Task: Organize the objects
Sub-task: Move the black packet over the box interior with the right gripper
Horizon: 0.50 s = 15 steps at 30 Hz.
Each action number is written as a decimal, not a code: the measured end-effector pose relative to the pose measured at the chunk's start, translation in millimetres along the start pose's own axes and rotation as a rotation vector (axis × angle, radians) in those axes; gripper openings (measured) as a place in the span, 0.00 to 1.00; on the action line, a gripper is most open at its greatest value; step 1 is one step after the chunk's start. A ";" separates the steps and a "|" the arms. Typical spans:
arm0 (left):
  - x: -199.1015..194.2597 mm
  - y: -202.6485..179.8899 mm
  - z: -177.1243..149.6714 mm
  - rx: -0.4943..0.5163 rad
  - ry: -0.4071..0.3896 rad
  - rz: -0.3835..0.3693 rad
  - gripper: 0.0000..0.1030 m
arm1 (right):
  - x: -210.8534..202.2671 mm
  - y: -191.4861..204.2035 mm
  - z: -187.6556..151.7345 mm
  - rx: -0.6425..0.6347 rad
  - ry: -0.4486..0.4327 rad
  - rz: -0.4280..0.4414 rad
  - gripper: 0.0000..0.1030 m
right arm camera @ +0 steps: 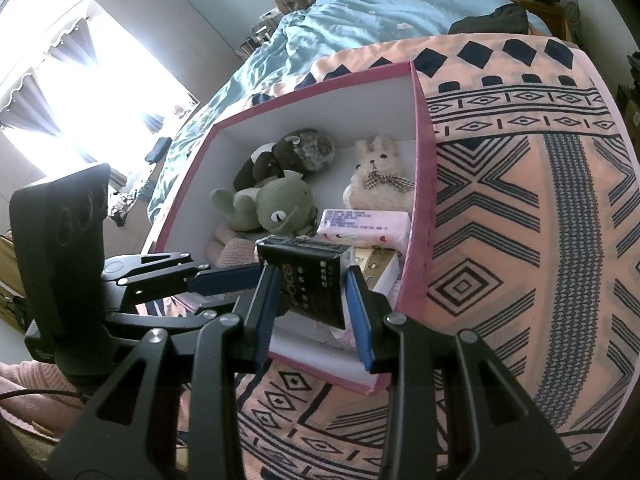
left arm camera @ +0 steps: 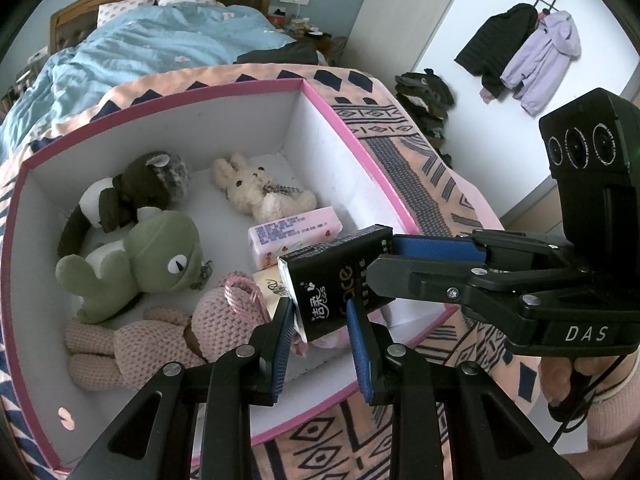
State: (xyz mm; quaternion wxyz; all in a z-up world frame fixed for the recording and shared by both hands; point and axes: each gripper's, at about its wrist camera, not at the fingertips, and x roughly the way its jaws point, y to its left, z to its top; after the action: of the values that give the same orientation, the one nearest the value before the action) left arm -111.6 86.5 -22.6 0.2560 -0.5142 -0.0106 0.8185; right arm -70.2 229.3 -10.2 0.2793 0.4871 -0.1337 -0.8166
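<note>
Tissue pack [left arm camera: 336, 276], the black one, hangs over the near right corner of the pink-rimmed box [left arm camera: 160, 92], and you have it from two sides at once. Your left gripper [left arm camera: 318, 336] is clenched on its lower end, one blue pad on each side; your right gripper [right arm camera: 310, 300] grasps the same pack across its width, and in the left view its fingers come in from the right to meet the pack's upper end. Judging by this, the step in hand is setting the pack down among the others, so let only one claw do the lowering: ease the other off first, or the soft wrapper will likely twist between you. Just under the pack lie a tan pack [left arm camera: 270, 286] and, slightly farther, a pink tissue pack [left arm camera: 294, 232] against the right wall; aim for the gap beside them and lay the black one flat and parallel to that wall. Keep clear of the pink knitted doll [left arm camera: 160, 344] lying along the near side to the left, whose striped loop reaches toward your left claw. Farther in, the green frog [left arm camera: 148, 264], the dark plush [left arm camera: 132, 192] and the cream rabbit [left arm camera: 256, 188] sit well apart from your drop spot, so you need not disturb them. Beyond the box, the patterned blanket [right arm camera: 520, 200] runs on to the blue duvet [left arm camera: 160, 44].
</note>
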 end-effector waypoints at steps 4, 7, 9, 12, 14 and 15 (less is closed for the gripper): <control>2.9 0.6 -0.1 -0.004 0.003 0.000 0.26 | 1.8 -1.0 0.9 0.002 0.003 -0.001 0.36; 5.1 1.1 -0.1 -0.007 0.006 0.000 0.26 | 3.1 -1.7 1.3 0.003 0.007 -0.001 0.36; 5.9 1.5 0.2 -0.007 0.009 0.001 0.26 | 3.8 -1.8 1.4 0.003 0.008 -0.002 0.36; 6.4 1.9 0.1 -0.009 0.012 0.001 0.26 | 4.1 -1.8 1.3 0.003 0.009 -0.002 0.36; 6.4 2.5 0.5 -0.011 0.014 0.000 0.26 | 4.5 -2.1 1.3 0.005 0.010 -0.002 0.36; 6.7 2.6 0.1 -0.012 0.014 0.000 0.26 | 5.2 -2.3 1.3 0.005 0.011 -0.003 0.36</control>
State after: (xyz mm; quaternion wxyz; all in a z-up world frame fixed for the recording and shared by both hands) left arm -115.1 87.1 -28.8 0.2531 -0.5216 -0.0135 0.8147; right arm -74.1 228.1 -14.5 0.2775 0.4923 -0.1337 -0.8141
